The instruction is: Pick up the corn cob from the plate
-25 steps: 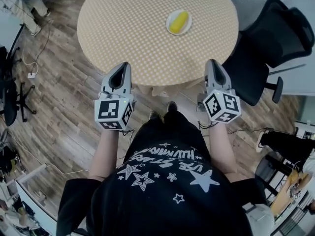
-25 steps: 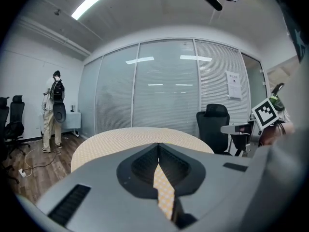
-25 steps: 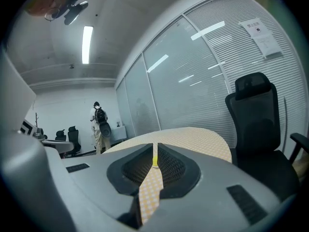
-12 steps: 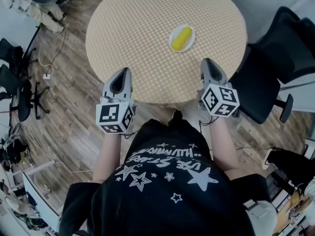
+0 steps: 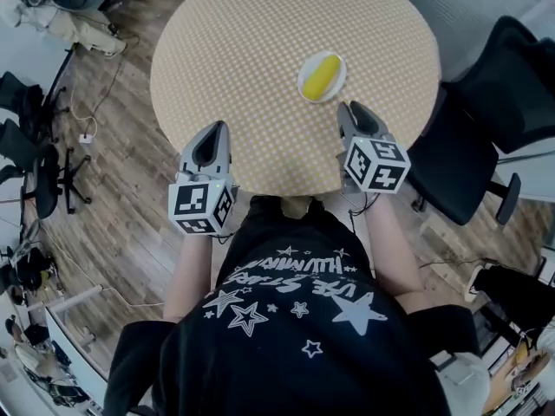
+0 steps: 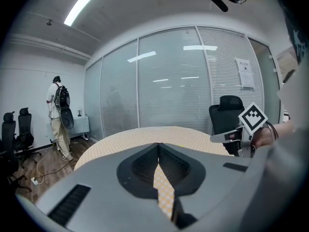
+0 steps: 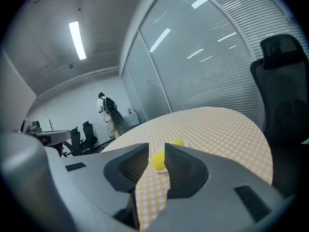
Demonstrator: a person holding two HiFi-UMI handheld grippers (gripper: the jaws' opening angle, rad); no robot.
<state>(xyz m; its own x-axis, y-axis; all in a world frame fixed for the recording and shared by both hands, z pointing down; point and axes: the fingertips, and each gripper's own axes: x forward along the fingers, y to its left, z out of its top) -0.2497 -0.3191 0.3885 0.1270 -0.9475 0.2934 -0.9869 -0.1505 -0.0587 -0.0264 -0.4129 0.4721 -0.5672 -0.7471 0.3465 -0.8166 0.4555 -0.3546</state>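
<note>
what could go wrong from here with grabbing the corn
1. The right tool's jaws have just been opening, with nothing between them, yet the gap looks narrower than the corn cob; the tips may shove it instead of straddling it.
2. The corn cob lies loose on a small plate, so a nudge could roll it off or slide the plate across the table.

The corn cob [image 5: 321,75] is bright yellow on a white plate [image 5: 303,87]. The round surface [image 5: 243,50] has a fine tan-and-cream check. The left tongs [image 5: 218,126] and right tongs [image 5: 346,107] are pale grey, darker inside, with black-and-white square markers. The shirt [image 5: 295,345] is black with white stars. The floor [image 5: 113,198] is brown wood plank, and the office chair [image 5: 503,85] is black.
</note>
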